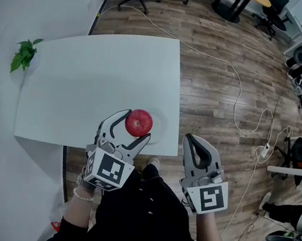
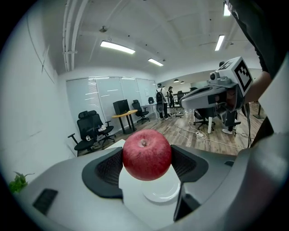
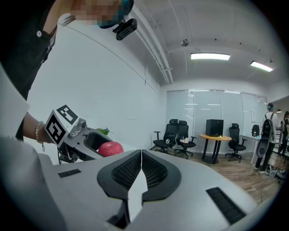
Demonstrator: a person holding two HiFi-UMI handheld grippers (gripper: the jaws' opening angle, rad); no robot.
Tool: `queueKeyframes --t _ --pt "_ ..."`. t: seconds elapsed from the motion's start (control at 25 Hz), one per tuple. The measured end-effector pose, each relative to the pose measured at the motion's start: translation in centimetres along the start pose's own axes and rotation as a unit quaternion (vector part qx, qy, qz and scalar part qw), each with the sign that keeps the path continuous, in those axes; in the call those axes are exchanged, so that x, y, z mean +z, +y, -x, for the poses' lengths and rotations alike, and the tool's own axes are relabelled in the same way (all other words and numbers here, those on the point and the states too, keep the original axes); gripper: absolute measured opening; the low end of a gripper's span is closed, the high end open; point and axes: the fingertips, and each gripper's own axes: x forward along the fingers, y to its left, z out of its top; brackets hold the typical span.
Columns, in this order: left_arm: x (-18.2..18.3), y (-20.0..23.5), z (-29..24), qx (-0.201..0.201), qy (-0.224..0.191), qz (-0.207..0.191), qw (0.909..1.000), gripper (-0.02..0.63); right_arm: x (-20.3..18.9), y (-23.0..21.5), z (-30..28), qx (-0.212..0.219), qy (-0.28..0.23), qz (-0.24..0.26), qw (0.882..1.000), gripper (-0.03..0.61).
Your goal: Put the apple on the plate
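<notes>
Red and glossy, one apple (image 1: 138, 123) is hanging pinched in the left gripper (image 1: 134, 125) above one white plate (image 1: 161, 128). Left gripper view: the plate is lying at six o'clock beneath it (stem up). Right gripper view: the right gripper (image 3: 141, 155), second of two, is pressing its jaws together on nothing, the apple at nine o'clock.

plate (image 2: 160, 193) partly hidden beneath the apple (image 2: 146, 154), its rim faint against the white table (image 1: 89, 88)

Bright, even ceiling-strip lighting; sharp frames with heavy fisheye edge distortion.
</notes>
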Motion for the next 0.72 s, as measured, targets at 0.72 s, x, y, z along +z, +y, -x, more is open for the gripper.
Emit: queueKeyframes --t 0.72 --pt "-5.3 -2.7 -7.3 -0.051 0.032 0.001 0.9982 0.344 -2.4 -1.5 0.4 -0.011 0.023 -0.017 1.0 0.041"
